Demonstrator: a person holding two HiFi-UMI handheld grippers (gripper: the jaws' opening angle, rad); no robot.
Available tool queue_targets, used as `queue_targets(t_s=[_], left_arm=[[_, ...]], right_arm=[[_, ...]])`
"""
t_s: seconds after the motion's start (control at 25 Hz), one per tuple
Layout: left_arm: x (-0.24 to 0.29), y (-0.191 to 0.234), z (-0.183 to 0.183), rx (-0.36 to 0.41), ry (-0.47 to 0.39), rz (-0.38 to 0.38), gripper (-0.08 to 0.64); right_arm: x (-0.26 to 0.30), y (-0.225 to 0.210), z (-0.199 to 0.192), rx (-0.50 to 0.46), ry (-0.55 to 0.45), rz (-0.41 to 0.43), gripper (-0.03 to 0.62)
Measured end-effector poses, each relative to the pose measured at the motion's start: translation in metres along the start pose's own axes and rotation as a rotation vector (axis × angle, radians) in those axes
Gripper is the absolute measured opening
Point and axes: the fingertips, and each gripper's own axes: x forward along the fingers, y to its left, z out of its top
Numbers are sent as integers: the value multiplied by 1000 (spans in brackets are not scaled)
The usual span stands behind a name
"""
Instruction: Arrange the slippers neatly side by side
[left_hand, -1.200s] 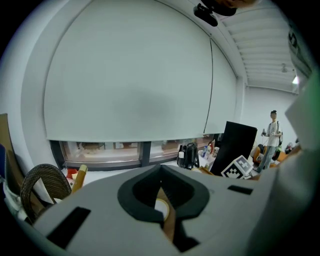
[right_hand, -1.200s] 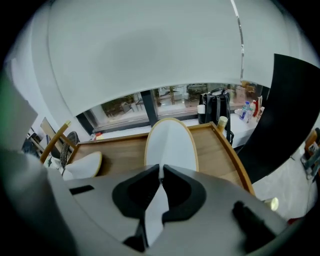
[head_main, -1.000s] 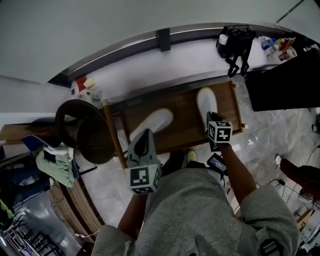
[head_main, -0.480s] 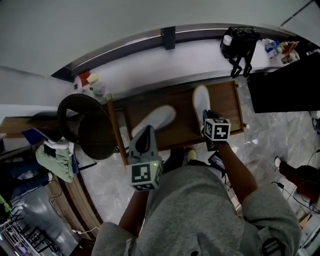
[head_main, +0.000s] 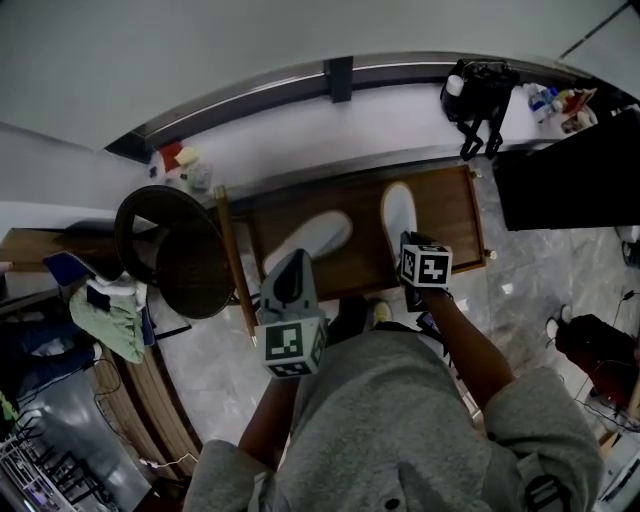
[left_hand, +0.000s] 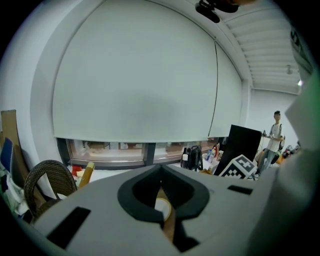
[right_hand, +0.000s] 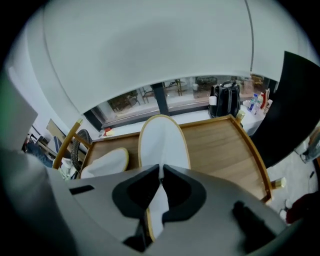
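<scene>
Below a curved window with its white blind drawn, a rimmed wooden tray (head_main: 458, 215) sits on a marble floor and holds two white slippers and nothing else. The right slipper (head_main: 398, 212) lies with its toe towards the window. The right gripper (right_hand: 160, 171) is pinched on its heel edge, with the jaws nearly together on the thin sole. The left slipper (head_main: 308, 240) lies askew beside it, toe angled towards its mate, with bare wood between the two. The left gripper (left_hand: 161, 171) hovers above that slipper's heel, jaws pressed together on nothing. Both slippers look light, soft and floppy, of the flat disposable kind. They will likely slide easily over the wood, and may bend if lifted by one end. The firmer rim at the heel, or the edge of the sole, seems the safest place to grip. On the sill beyond stands a black bag (head_main: 478, 82), its contents out of sight, with small bottles (head_main: 550, 95) to its right. A wicker chair (head_main: 165, 250) stands to the left of the tray.
</scene>
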Motion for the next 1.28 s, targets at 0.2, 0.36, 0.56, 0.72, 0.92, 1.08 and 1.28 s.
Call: queue_targets(t_s=[0.2, 0.36, 0.56, 0.72, 0.92, 1.08, 1.28], left_arm=[[3, 3, -3, 6, 7, 10, 14], [1, 8, -3, -1, 11, 24, 14], [-3, 21, -6, -6, 15, 49, 14], [-2, 26, -11, 1, 22, 55, 14], [3, 28, -20, 22, 43, 32, 15], [10, 33, -31, 71, 57, 16, 15], [23, 32, -54, 170, 102, -57, 17]], right_arm=[[25, -5, -7, 57, 67, -26, 37], [42, 2, -8, 8, 99, -19, 37], [52, 14, -5, -67, 108, -6, 37], [57, 17, -5, -74, 110, -1, 37], [56, 24, -4, -167, 80, 38, 137], [53, 28, -1, -164, 36, 73, 149], [32, 30, 11, -147, -38, 79, 158]])
